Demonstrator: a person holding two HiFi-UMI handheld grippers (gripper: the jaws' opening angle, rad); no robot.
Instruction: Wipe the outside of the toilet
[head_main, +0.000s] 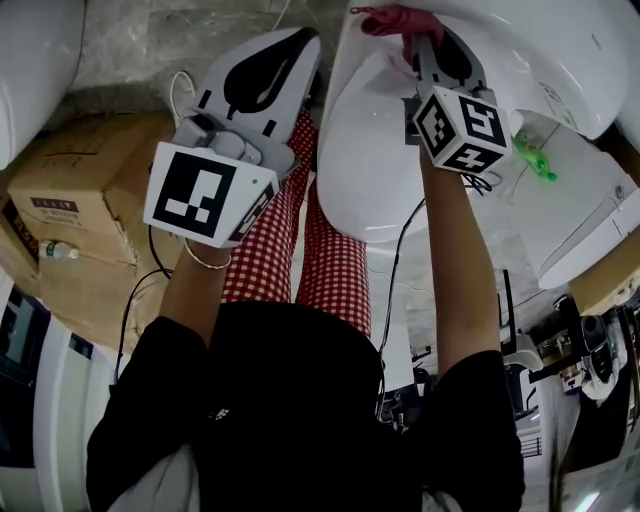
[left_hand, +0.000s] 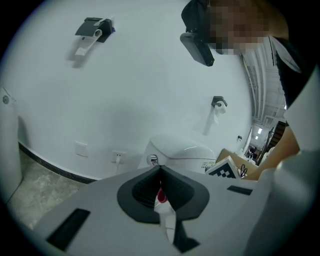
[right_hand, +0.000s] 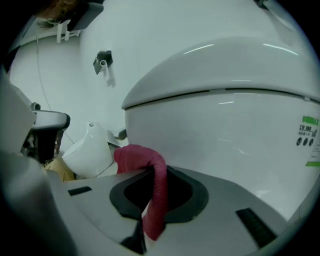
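Two grippers are noted: the right gripper (right_hand: 158, 175) is clamped on a red cloth (right_hand: 140, 156), and the toilet (right_hand: 225, 140) shell lies directly ahead of its tips, very close. The left gripper (head_main: 303, 42) is held closed on nothing, beside and farther from the bowl. The wipe is judged to fall to the right.

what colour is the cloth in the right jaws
Deep pinkish red; the cloth shows best in the right gripper view.

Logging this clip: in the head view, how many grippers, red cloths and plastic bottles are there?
grippers: 2 (left gripper, right gripper)
red cloth: 1
plastic bottle: 1
Total: 4
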